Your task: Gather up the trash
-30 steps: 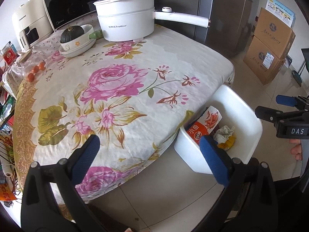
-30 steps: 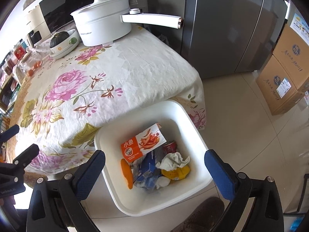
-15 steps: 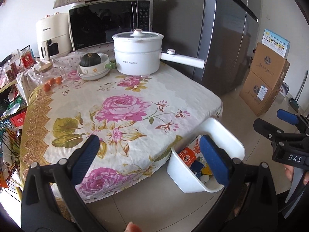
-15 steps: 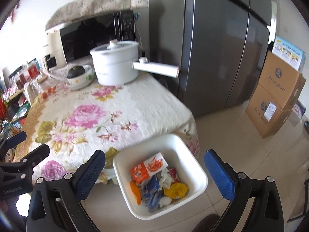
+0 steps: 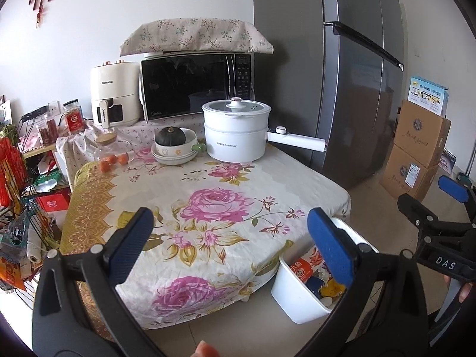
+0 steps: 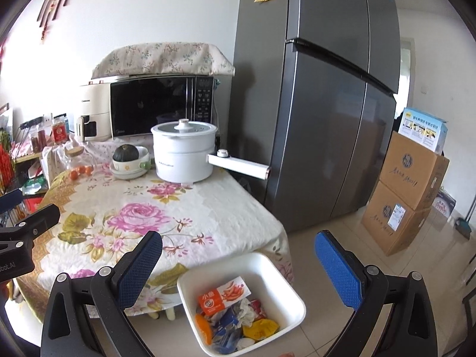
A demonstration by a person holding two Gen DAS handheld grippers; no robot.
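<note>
The trash looks gathered already: a white trash bin (image 6: 241, 303) stands on the floor just beside the corner of the counter (image 6: 142, 214), and it holds an orange snack packet (image 6: 221, 294), crumpled white paper (image 6: 247, 312), a yellow wrapper (image 6: 261, 325) and blue scraps. No loose litter shows on the floral cloth, so the step in hand reads as a last check of the surface before finishing. To do it well, sweep both cameras over the far part of the counter, around the white electric pot (image 5: 236, 132), the bowl with the dark squash (image 5: 175, 144) and the glass jar of small oranges (image 5: 111, 154), since a wrapper could hide behind them. Keep clear of the pot's long handle, which juts past the counter edge toward the fridge (image 6: 327, 104).

The left gripper (image 5: 238, 242) hangs above the near counter edge with its blue pads spread wide and nothing between them. The right gripper (image 6: 238, 269) is likewise wide apart and empty. The bin sits below and slightly ahead of the right gripper, between its fingers in that view; for the left gripper it lies low to the right, partly behind the right pad.
</note>
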